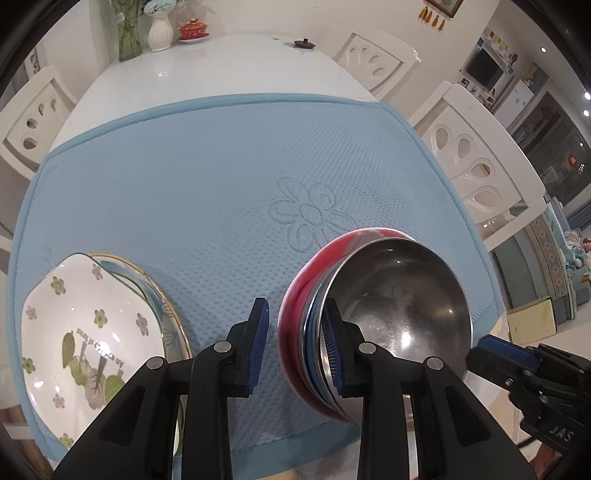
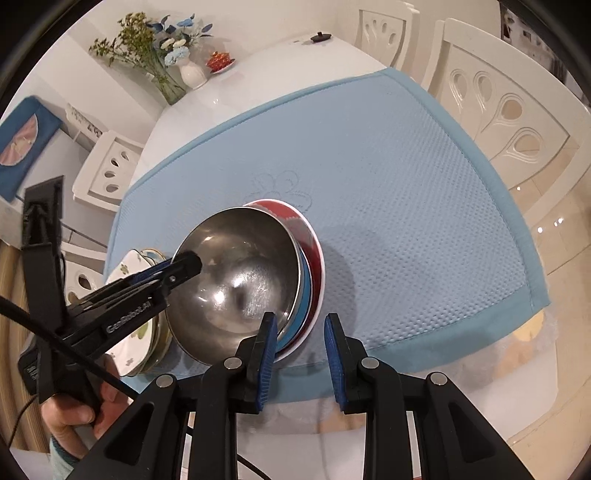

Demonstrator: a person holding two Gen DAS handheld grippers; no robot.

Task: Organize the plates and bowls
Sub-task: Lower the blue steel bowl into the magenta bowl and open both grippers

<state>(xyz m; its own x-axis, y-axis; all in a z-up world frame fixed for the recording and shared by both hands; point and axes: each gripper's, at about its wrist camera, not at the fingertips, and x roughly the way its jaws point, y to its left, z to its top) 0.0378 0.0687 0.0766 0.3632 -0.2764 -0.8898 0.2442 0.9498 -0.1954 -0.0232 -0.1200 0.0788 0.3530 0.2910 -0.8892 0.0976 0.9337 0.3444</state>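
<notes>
A steel bowl [image 1: 399, 314] sits nested in a blue bowl and a red bowl [image 1: 295, 295], and the stack leans on the blue mat [image 1: 221, 184]. My left gripper [image 1: 295, 302] straddles the stack's left rim, one finger inside the steel bowl and one outside the red bowl, shut on it. My right gripper [image 2: 301, 316] clamps the opposite rim of the steel bowl [image 2: 240, 277] the same way. Each gripper shows in the other's view, the right gripper [image 1: 487, 345] and the left gripper [image 2: 184, 264]. A white flowered dish [image 1: 85, 332] lies on a gold-rimmed plate [image 1: 162, 295] at the mat's left.
The mat [image 2: 406, 221] covers the near end of a white table [image 1: 203, 70]. At the far end stand vases [image 1: 159, 31], a red lidded cup [image 1: 192, 29] and a black lid [image 1: 304, 43]. White chairs [image 1: 476, 162] flank the table. A hand [image 2: 74, 413] holds the left gripper.
</notes>
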